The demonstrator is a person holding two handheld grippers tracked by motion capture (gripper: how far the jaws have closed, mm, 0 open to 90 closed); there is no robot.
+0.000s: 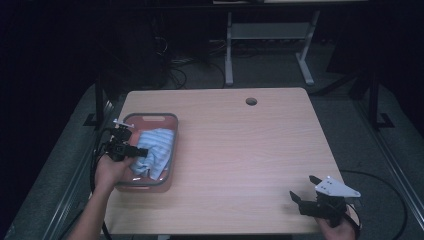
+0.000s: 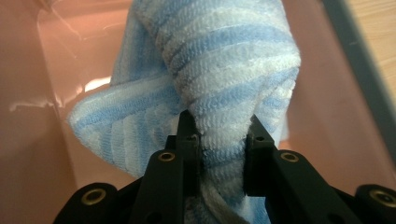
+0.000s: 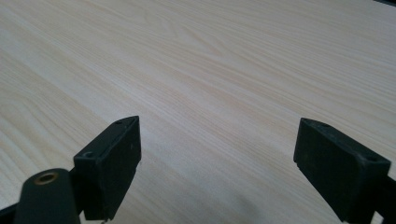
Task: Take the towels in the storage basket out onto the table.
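Cloth (image 2: 219, 70) — one, in one basin (image 1: 150, 120)

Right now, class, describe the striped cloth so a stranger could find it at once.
Start at the wooden table and go to the pink tub at its left edge. Inside lies the cloth, pinched by the left gripper. It is the soft thing with blue and white stripes.

One striped towel (image 1: 154, 150), one pink basin (image 1: 150, 119), one table (image 1: 240, 150), two hand-held grippers
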